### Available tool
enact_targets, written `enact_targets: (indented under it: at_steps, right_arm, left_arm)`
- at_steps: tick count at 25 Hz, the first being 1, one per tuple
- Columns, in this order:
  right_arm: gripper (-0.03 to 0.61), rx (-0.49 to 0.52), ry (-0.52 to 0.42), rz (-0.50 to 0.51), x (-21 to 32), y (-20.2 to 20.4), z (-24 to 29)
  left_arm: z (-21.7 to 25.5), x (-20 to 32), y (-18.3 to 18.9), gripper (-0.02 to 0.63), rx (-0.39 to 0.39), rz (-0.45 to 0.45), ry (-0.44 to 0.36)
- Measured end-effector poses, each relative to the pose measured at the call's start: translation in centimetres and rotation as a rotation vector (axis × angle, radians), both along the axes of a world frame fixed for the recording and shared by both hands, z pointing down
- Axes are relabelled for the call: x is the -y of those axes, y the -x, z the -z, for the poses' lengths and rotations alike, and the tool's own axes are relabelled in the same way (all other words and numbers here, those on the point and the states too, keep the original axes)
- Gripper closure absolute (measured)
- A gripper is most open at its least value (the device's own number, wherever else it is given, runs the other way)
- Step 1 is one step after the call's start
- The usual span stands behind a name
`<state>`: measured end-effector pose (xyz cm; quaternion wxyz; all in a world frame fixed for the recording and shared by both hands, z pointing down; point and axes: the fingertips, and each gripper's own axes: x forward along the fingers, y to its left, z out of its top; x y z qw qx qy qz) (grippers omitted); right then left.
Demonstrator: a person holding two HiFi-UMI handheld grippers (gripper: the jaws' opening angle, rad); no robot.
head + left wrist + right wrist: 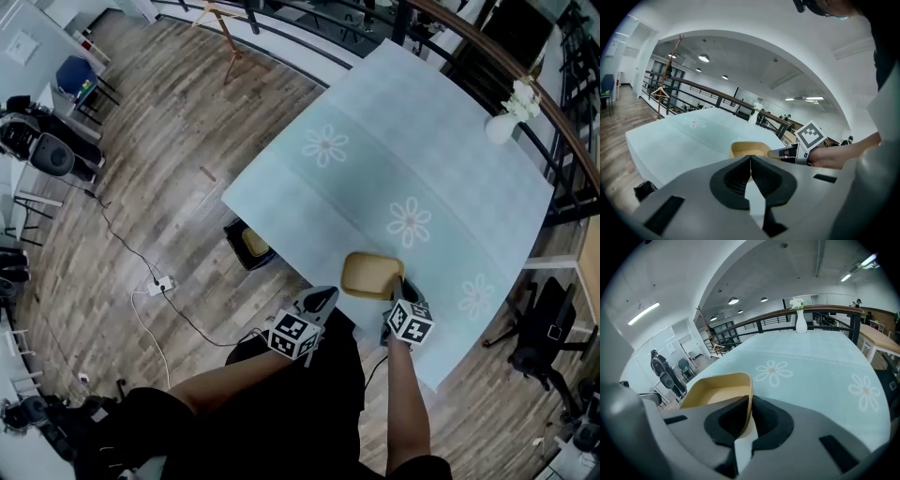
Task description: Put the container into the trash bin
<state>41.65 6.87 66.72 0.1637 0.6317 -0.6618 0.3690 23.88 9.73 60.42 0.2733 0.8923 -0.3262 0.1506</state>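
Container: shallow tan tray, lower centre of head view, at near edge of surface. Right claw clamped on its thin side wall. Left claw together, empty. Likely light, thin-walled, slightly flexible; rim pinch suits it.

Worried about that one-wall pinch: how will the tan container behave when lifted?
Probably light: the right gripper holds the container by one thin wall alone. That wall may flex, so it could tilt. It looks empty, so spilling seems unlikely.
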Motion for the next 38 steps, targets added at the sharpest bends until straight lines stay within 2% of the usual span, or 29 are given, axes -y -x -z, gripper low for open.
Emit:
enact_targets:
  at_steps: [6, 10, 13, 18, 23, 29, 33, 38]
  right_arm:
    - [0.535, 0.062, -0.005, -0.035, -4.9, 12.1, 1.6]
    - [0.535, 0.084, 0.001, 0.002, -6.8, 20.4, 1.7]
    - [0.535, 0.096, 0.015, 0.044, -7.9, 24.5, 2.4]
    - [0.535, 0.062, 0.041, 0.118, -10.1, 29.1, 3.5]
    - [0.535, 0.066, 0.061, 0.148, -9.8, 32.6, 3.1]
    - [0.535, 0.075, 0.086, 0.275, -7.3, 38.4, 1.5]
    - [0.535, 0.091, 0.120, 0.328, -5.3, 42.3, 0.0]
    - [0.535, 0.119, 0.149, 0.380, -1.4, 45.0, -1.2]
  left_arm:
    - [2.0, -4.0, 9.3, 0.600, -0.022, -0.007, -0.046]
    - [3.1, -6.0, 16.0, 0.600, -0.024, 0.012, -0.078]
    - [4.1, -7.3, 20.5, 0.600, -0.018, 0.050, -0.088]
    - [5.6, -9.3, 26.6, 0.600, -0.016, 0.134, -0.101]
    - [6.2, -8.9, 29.5, 0.600, 0.030, 0.160, -0.194]
    - [5.0, -8.0, 35.3, 0.600, 0.005, 0.345, -0.122]
    - [3.7, -6.8, 38.8, 0.600, 0.059, 0.366, -0.122]
    - [2.4, -3.3, 42.2, 0.600, 0.089, 0.427, -0.054]
